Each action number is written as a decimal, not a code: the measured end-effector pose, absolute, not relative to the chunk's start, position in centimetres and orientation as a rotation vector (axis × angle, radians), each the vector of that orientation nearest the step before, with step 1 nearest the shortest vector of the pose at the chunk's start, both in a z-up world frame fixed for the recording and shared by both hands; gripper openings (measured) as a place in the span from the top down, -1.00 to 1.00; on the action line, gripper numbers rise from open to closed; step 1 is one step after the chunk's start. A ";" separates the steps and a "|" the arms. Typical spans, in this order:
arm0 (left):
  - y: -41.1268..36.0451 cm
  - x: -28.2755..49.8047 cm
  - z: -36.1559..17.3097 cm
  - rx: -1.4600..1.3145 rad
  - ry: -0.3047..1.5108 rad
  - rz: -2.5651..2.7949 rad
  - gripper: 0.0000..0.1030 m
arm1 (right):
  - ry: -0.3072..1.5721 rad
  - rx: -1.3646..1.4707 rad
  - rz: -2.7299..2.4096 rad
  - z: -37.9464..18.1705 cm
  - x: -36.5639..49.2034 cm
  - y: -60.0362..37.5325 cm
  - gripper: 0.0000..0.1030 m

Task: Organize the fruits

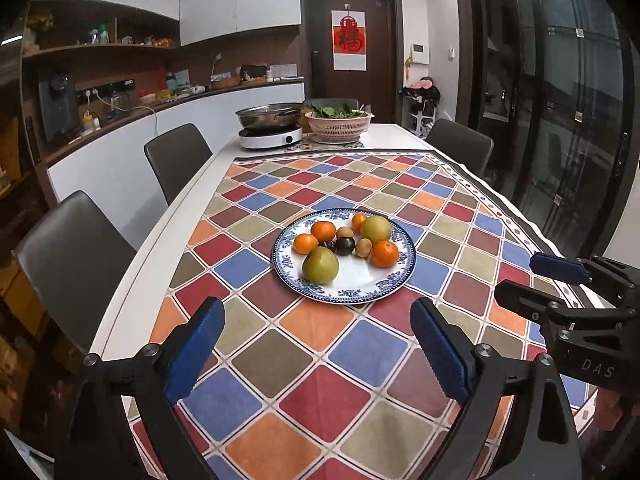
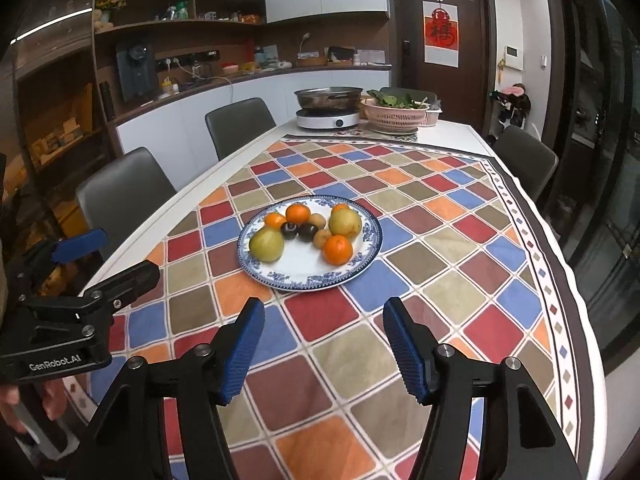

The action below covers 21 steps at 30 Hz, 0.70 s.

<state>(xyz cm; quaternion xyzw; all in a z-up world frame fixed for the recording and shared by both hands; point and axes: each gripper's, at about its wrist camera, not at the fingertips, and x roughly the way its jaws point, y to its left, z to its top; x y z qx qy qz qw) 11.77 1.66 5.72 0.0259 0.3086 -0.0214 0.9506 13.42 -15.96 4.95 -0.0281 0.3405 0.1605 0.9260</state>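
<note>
A: What's on the plate (image 1: pixel 394 284)?

B: 2 green pears, 1 at the near left (image 1: pixel 320 265) and 1 at the far right (image 1: pixel 376 229); 4 oranges, the biggest at the near right (image 1: pixel 384 254); 2 dark plums (image 1: pixel 345 245) in the middle; and 2 small tan fruits (image 1: pixel 363 247). All sit inside the blue-patterned rim, most touching a neighbour, on the checked cloth (image 1: pixel 312 360) over the table (image 1: pixel 132 304).

A: And the claws?

B: The left claw (image 1: pixel 318 354) is spread wide and holds nothing. The right claw (image 2: pixel 323 346) is partly open, also holding nothing. Both hover over the cloth, short of the plate's near edge and apart from it.

A: So which step is this?

B: I'd judge the gathering is finished or nearly so: no fruit lies loose on the cloth. If sorting by kind is wanted, the next move calls for a reach forward and a gentle close on 1 fruit, likely the near orange, without nudging the others.
</note>
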 end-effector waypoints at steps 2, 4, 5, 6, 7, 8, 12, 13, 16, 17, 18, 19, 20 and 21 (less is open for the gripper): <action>1.5 11.2 5.9 0.056 0.621 -0.046 -0.87 | 0.692 -0.052 0.327 5.2 12.8 -16.1 -0.21; 1.3 10.6 6.3 0.060 0.610 -0.050 -0.87 | 0.684 -0.049 0.323 5.4 12.2 -16.3 -0.21; 1.3 10.4 6.3 0.062 0.606 -0.050 -0.89 | 0.680 -0.049 0.320 5.5 11.9 -16.5 -0.21; 1.2 10.2 6.5 0.066 0.601 -0.050 -0.90 | 0.677 -0.049 0.319 5.6 11.7 -16.5 -0.23; 1.1 9.9 6.6 0.069 0.596 -0.050 -0.92 | 0.672 -0.047 0.317 5.7 11.4 -16.6 -0.29; 1.1 9.7 6.7 0.070 0.593 -0.050 -0.92 | 0.665 -0.044 0.313 5.8 11.1 -16.7 -0.32; 1.0 8.9 7.0 0.074 0.584 -0.049 -0.93 | 0.640 -0.046 0.298 6.2 10.2 -17.1 -0.32; 1.0 8.7 7.1 0.073 0.582 -0.049 -0.93 | 0.638 -0.044 0.297 6.3 10.1 -17.1 -0.32; 1.0 8.2 7.3 0.071 0.576 -0.046 -0.94 | 0.629 -0.045 0.297 6.5 9.6 -17.2 -0.32; 1.0 8.1 7.3 0.070 0.576 -0.046 -0.95 | 0.627 -0.047 0.297 6.5 9.5 -17.2 -0.32; 1.0 8.0 7.3 0.070 0.575 -0.046 -0.96 | 0.625 -0.048 0.299 6.5 9.3 -17.2 -0.32; 1.0 7.9 7.4 0.070 0.574 -0.045 -0.96 | 0.623 -0.048 0.299 6.6 9.2 -17.1 -0.32; 1.0 8.0 7.3 0.071 0.576 -0.046 -0.96 | 0.622 -0.047 0.300 6.6 9.2 -17.2 -0.32; 1.0 7.9 7.3 0.070 0.577 -0.047 -0.96 | 0.624 -0.047 0.301 6.6 9.1 -17.2 -0.32</action>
